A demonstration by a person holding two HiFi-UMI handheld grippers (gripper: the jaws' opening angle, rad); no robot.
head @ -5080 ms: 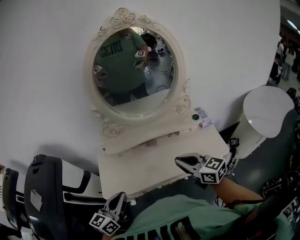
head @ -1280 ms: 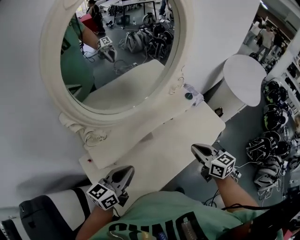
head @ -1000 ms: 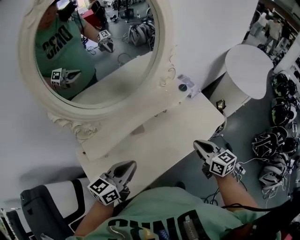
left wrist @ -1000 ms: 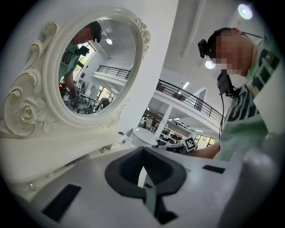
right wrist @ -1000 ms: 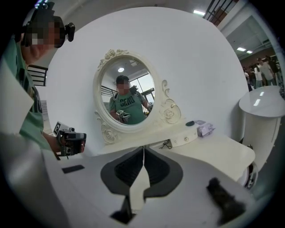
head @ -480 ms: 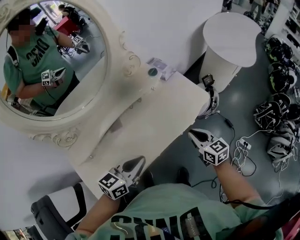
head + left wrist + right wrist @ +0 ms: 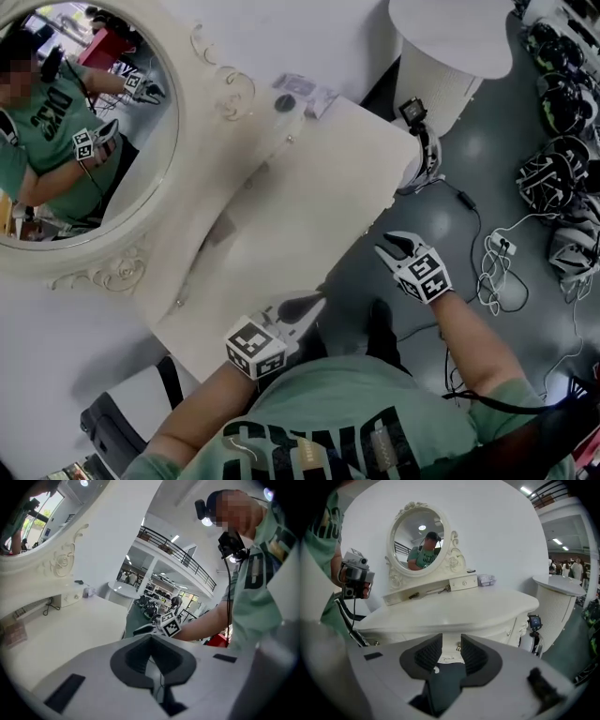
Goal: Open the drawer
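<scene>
Your green shirt carries large dark block letters, cut off at the frame edge and reversed in the mirror; none read reliably.

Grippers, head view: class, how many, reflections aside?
2. The left gripper at the dressing table's near edge; the right gripper off its front, over the floor, jaws opening, empty. None hidden.

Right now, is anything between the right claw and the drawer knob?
Nothing visible. The right claw is empty, its jaws opening, and the drawer knob under the dressing table top shows straight through their gap, not yet touched.
</scene>
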